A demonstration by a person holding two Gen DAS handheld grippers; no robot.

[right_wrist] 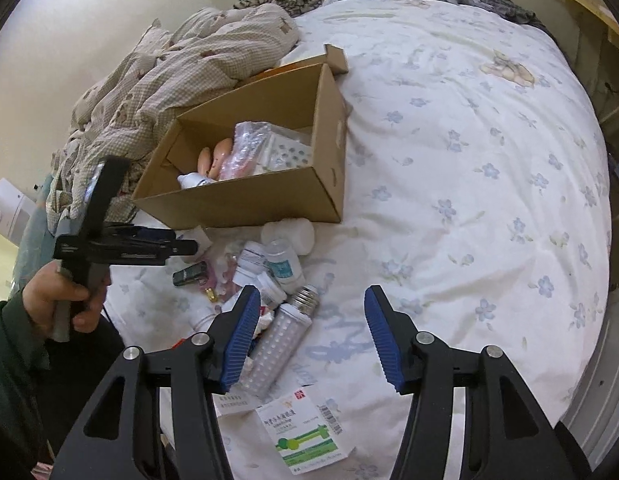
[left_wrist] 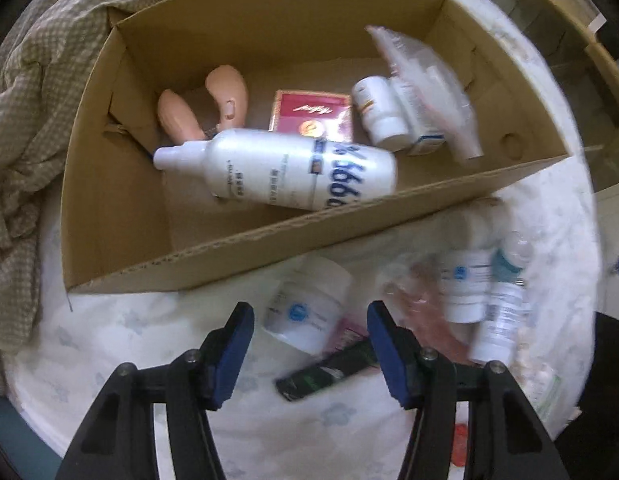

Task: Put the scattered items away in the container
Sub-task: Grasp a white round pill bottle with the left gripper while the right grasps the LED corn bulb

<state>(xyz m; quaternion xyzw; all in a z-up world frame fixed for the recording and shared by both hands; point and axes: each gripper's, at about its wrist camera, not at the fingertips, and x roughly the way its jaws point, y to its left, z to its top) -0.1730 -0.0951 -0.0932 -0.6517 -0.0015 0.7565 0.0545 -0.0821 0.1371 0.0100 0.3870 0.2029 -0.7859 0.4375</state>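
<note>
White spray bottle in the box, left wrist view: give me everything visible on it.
The white spray bottle lies on its side on the floor of the cardboard box, nozzle end pointing left, base to the right near the front wall. It looks like glossy white plastic, with large blue digits and small dark print along the body. A narrow neck ends in a white cap. Its far side overlaps the red packet and the pink handles; real contact is unclear. Neither gripper touches it.
</note>
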